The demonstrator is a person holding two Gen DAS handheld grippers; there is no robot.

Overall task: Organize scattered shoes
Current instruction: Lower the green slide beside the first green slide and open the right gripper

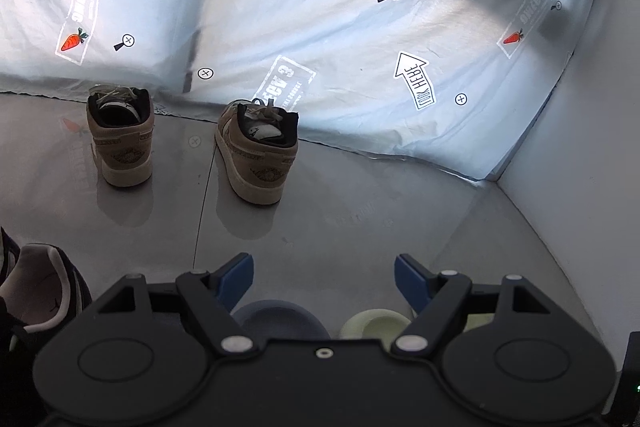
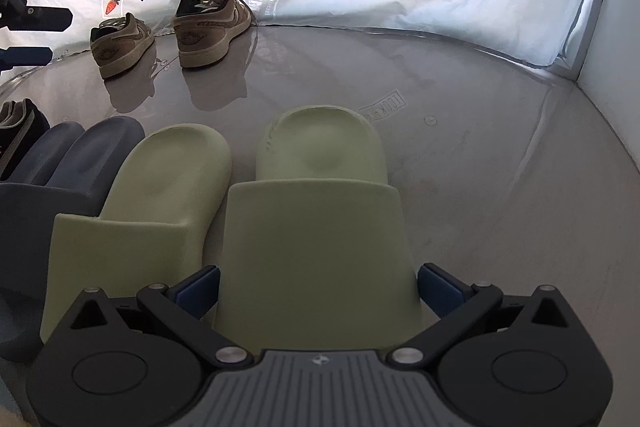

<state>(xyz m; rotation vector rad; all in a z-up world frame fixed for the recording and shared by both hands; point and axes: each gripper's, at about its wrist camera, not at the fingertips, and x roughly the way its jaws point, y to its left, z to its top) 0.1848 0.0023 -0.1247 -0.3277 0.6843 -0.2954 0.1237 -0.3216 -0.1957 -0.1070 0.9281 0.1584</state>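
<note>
The right gripper (image 2: pixel 319 293) straddles a pale green slide (image 2: pixel 320 227), jaws spread at its strap; contact is unclear. Its mate (image 2: pixel 160 203) lies just beside, blue slides (image 2: pixel 72 155) cut off left. The left gripper (image 1: pixel 324 279) hangs spread, tan sneakers (image 1: pixel 256 151) well beyond.

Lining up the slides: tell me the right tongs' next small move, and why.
Probably close on the right green slide: the right tongs straddle its strap, jaws open on either side. It stands apart from the left green slide, so grip first, then nudge it closer.
</note>
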